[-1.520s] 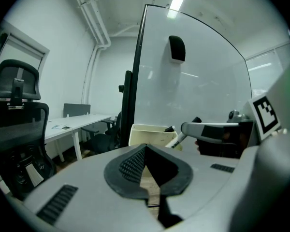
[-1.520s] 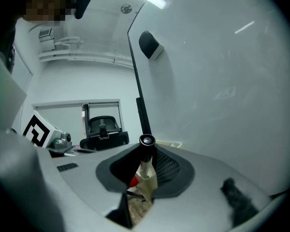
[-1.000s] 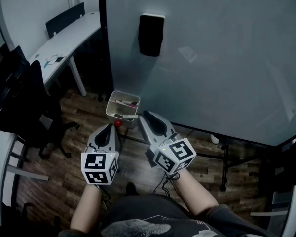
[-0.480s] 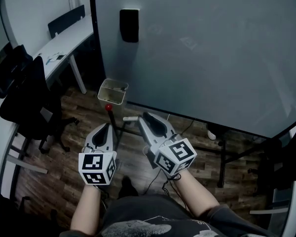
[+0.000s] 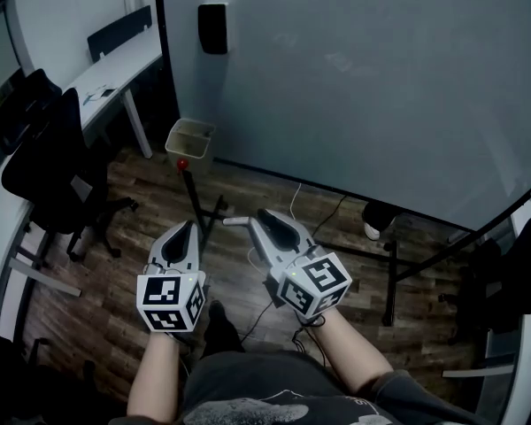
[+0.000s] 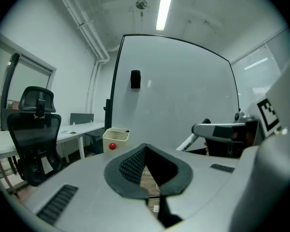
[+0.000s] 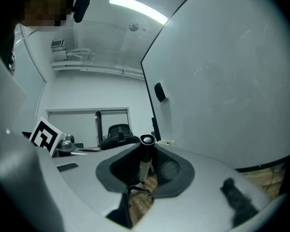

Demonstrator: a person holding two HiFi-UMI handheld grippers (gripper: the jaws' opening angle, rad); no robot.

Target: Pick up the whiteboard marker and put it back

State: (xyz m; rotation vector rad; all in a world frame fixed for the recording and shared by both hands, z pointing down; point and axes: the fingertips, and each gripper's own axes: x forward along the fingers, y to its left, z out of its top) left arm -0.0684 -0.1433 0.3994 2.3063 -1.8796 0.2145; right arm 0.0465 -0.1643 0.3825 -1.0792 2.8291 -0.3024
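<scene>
Pale grey and black-framed, a large whiteboard (image 5: 363,78) is seen standing on a dark wooden floor (image 5: 124,255). A black office chair (image 5: 44,158) and a white table (image 5: 115,69) are shown at the left. A cream box (image 5: 190,137) with a red knob (image 5: 182,163) is hung at the board's lower corner. The left tool (image 5: 188,227) is pressed together and empty. A white, black-capped whiteboard marker (image 5: 235,222) is pinched crosswise in the right tool (image 5: 259,214). In the head view the marker's barrel is seen jutting left. Only in the right gripper view is its black end met head-on.
</scene>
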